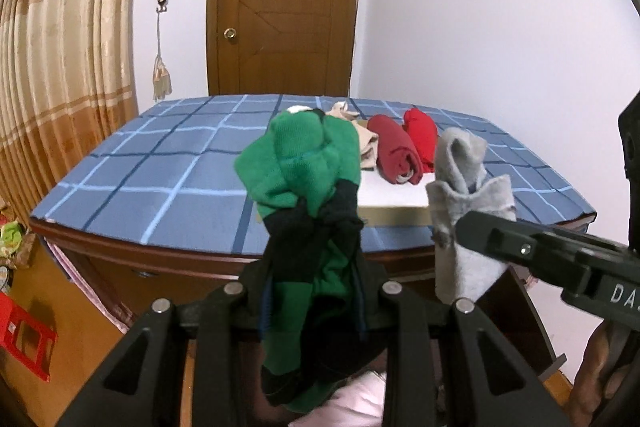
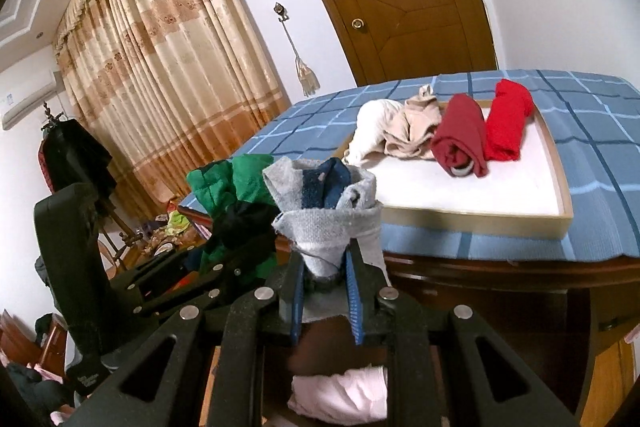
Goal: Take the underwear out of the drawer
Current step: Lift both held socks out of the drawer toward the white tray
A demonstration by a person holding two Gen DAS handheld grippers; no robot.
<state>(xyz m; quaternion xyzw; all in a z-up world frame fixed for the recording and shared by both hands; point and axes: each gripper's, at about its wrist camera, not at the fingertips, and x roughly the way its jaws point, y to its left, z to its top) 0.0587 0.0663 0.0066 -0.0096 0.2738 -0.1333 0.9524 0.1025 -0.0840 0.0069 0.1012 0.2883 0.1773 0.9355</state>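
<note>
Tabletop [image 2: 500, 239] under blue checked cloth [image 2: 304, 123], ahead of the right claw [image 2: 326, 291]. Shallow tray [image 2: 560, 183] lies on the cloth, beyond the claw.

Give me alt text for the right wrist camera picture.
The right gripper is shut on a rolled grey garment, held in front of a shallow tray with four rolled garments on a blue checked tabletop. At left, the left gripper holds a green garment.

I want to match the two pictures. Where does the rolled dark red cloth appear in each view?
Left wrist view: the rolled dark red cloth lies right of centre, on the shallow wooden tray.
Right wrist view: it lies upper right, on the same tray, left of the bright red roll.
Shared landmark: the brown wooden door.
</note>
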